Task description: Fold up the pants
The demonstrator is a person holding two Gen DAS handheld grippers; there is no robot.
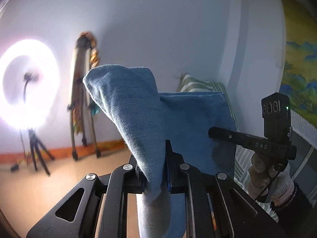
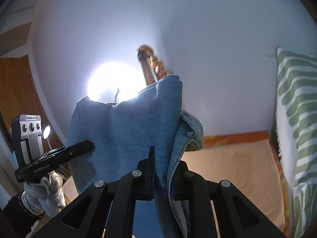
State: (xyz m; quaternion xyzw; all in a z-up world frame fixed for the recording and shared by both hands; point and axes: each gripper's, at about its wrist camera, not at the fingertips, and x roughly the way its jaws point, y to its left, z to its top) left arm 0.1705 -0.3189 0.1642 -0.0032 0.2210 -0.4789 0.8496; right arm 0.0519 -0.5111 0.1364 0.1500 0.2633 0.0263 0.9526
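Blue denim pants hang lifted in the air between both grippers. My left gripper is shut on a fold of the pants, whose cloth stands up in front of the lens and droops below the jaws. My right gripper is shut on another part of the pants, with a hemmed edge bunched to the right of its jaws. In the left wrist view the right gripper shows at the right, held by a gloved hand. The left gripper and its gloved hand show at the left of the right wrist view.
A bright ring light on a tripod stands by the white wall, beside a folded wooden stand. A green-striped cushion lies at the right. Tan floor runs to an orange skirting board. A landscape painting hangs at far right.
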